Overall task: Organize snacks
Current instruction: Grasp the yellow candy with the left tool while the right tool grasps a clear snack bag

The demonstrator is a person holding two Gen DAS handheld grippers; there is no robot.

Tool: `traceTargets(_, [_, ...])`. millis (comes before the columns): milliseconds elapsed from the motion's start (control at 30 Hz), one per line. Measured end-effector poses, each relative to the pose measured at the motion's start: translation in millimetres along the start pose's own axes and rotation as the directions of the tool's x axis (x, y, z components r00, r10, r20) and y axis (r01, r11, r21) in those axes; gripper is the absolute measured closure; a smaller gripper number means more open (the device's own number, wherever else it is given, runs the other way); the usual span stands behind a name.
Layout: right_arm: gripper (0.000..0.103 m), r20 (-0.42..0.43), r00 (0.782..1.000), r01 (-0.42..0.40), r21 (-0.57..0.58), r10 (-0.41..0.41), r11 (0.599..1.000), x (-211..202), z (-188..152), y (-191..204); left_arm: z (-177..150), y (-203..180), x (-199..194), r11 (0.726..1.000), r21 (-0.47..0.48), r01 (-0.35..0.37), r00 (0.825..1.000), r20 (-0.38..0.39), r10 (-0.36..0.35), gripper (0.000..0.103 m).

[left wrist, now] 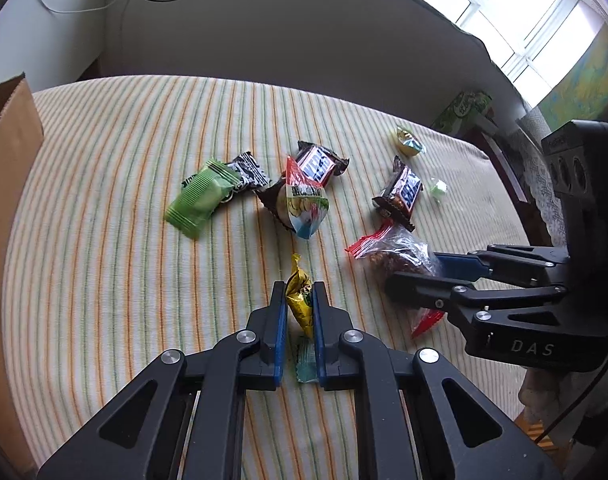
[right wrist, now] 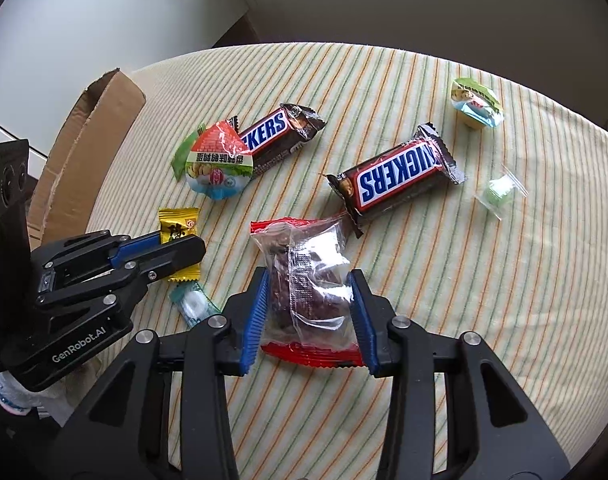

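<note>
My left gripper [left wrist: 299,286] is shut on a small yellow-wrapped candy [left wrist: 298,308] that rests on the striped tablecloth [left wrist: 144,280]. The right wrist view shows that candy [right wrist: 178,222] sticking out past the left gripper [right wrist: 184,250]. My right gripper [right wrist: 309,276] is shut on a clear packet with red ends [right wrist: 307,292] holding dark dried fruit, and both blue pads touch its sides. From the left wrist view the right gripper [left wrist: 413,274] straddles the packet [left wrist: 395,248]. A teal mint candy [right wrist: 192,304] lies just below the left fingers.
Two Snickers bars [right wrist: 399,174] [right wrist: 272,136], a round red-and-white packet [right wrist: 218,160], a green packet [left wrist: 200,198], a black-and-white packet [left wrist: 250,172], a jelly cup [right wrist: 475,104] and a small green sweet [right wrist: 501,192] lie farther back. An open cardboard box [right wrist: 84,152] stands at the left.
</note>
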State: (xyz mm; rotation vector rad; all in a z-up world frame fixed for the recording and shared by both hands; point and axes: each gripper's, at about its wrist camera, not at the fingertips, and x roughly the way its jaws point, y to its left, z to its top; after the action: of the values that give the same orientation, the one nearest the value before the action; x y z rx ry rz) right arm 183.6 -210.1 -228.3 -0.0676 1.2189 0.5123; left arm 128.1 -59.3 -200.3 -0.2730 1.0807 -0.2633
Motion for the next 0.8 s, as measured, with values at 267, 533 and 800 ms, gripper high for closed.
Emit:
traceTargets(267, [0.063,0.036,0.999,-0.022,0.035,0.021,0.999,-23,-2,4,6,0,-22,1.0,-0.016,0.023,0.999,0.03,-0.023,0.093])
traceTargets(533, [0.063,0.077,0.997,-0.016,-0.003,0.017,1.0,-48,14,36,10,21,-63,0.999,-0.043,0.025,0.997,0.073,-0.022,0.093])
traceTargets(800, [0.063,0.095,0.994,-0.042,-0.072,0.049,0.996,-51,42,86,10,59,-107,0.997,-0.082,-0.014,0.991,0.133,0.025,0.093])
